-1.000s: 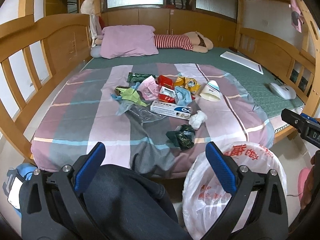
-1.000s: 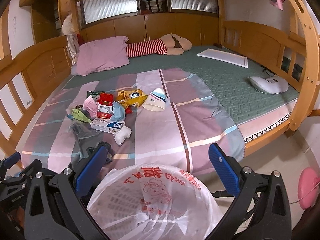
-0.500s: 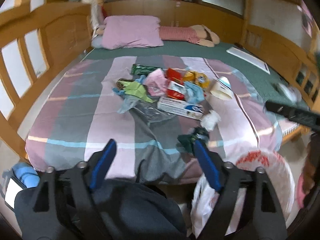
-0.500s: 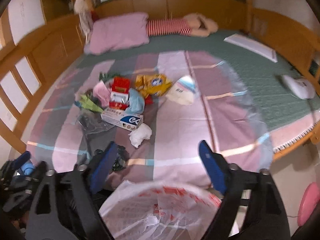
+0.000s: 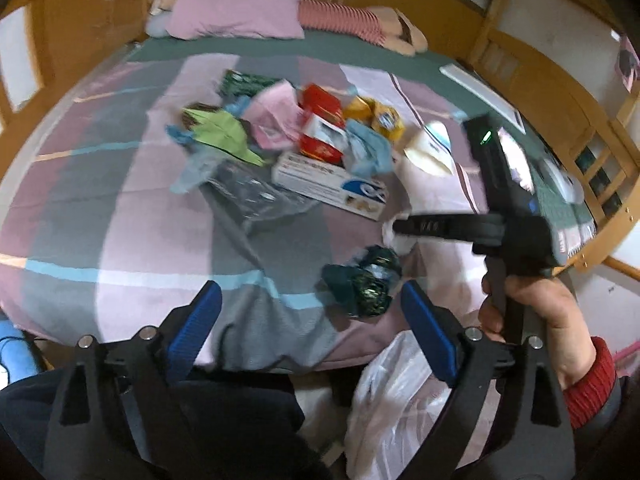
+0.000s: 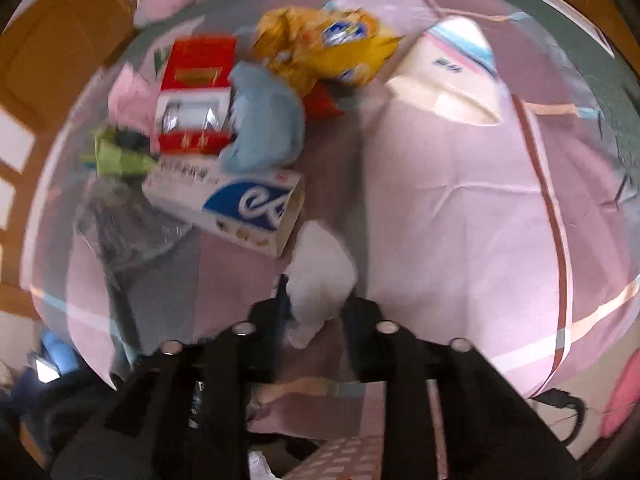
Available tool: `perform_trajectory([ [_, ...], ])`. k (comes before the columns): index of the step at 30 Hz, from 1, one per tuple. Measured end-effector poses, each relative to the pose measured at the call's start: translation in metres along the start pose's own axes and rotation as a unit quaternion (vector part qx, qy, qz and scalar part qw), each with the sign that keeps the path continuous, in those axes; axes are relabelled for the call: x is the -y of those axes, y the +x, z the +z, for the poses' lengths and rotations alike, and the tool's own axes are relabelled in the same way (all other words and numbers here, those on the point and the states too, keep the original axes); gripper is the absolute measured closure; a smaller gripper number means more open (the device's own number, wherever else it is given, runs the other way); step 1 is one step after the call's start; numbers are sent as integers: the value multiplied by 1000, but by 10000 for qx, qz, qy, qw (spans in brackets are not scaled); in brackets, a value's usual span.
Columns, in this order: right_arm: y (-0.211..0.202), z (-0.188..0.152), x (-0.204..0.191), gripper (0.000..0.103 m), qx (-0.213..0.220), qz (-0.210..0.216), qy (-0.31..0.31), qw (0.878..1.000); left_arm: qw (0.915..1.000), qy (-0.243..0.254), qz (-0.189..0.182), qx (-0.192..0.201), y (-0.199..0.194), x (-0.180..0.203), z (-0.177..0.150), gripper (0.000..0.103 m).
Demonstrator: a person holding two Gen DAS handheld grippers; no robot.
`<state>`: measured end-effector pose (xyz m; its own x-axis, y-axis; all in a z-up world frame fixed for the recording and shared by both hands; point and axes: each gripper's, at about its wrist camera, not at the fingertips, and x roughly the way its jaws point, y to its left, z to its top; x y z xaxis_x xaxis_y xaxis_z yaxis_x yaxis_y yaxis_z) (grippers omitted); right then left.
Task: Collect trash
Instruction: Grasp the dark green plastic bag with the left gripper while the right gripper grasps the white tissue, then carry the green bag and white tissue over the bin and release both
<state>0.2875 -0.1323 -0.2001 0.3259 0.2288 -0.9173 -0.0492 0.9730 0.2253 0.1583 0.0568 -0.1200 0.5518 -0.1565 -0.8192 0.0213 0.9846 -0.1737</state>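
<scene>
Right gripper (image 6: 316,312), jaws just closed, pinches a crumpled white tissue wad (image 6: 320,276) at lower centre; above-left lies a white cardboard box with blue swirl logo (image 6: 240,200). Left gripper (image 5: 312,316) gapes empty beside a dark green foil wrapper (image 5: 364,284).

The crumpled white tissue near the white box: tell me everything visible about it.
The crumpled white tissue is a soft, wadded paper lump lying on the striped bedspread, just past the open end of the white and blue box. The right tongs have just closed on its near end; motion blur hides finer detail.
</scene>
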Motion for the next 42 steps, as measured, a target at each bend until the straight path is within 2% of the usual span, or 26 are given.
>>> perform_trajectory([
  [3,-34,-2,23,85,460,0,327,9984,9992,221,-174,-301,27,21,3,10],
  [5,-65,-10,34,85,800,-30,390,9960,9979,382,-148,-496,48,32,5,10],
  [9,-125,-39,47,85,1351,13,189,9907,9945,550,-70,-884,88,48,5,10],
  [10,-144,-51,49,85,1472,48,104,9890,9937,611,-33,-936,97,52,4,14],
  [11,-156,-59,46,85,1577,69,31,9875,9931,672,34,-961,104,54,4,31],
  [12,-172,-74,48,85,1708,107,-50,9852,9922,724,120,-1011,111,55,2,31],
  [13,-179,-80,50,85,1772,118,-102,9841,9924,699,19,-1009,115,54,2,50],
  [15,-197,-104,52,85,1926,69,-249,9809,9932,608,-83,-985,118,51,1,55],
  [18,-206,-125,48,85,1919,38,-358,9808,9976,400,-4,-567,96,44,3,58],
  [21,-207,-142,48,85,1889,30,-468,9809,9994,321,60,-90,51,41,0,58],
  [26,-217,-163,56,85,1898,182,-398,9808,9953,605,144,749,-44,62,-26,57],
  [28,-223,-168,59,85,1913,183,-343,9808,9934,655,165,925,-68,67,-39,57],
  [31,-233,-175,61,85,1949,93,-374,9801,9915,813,130,1007,-92,72,-55,57],
  [34,-239,-176,64,85,1973,15,-330,9798,9903,987,113,973,-97,79,-67,57],
  [42,-231,-178,70,85,1811,77,-101,9834,9901,997,89,985,-103,77,-77,57],
])
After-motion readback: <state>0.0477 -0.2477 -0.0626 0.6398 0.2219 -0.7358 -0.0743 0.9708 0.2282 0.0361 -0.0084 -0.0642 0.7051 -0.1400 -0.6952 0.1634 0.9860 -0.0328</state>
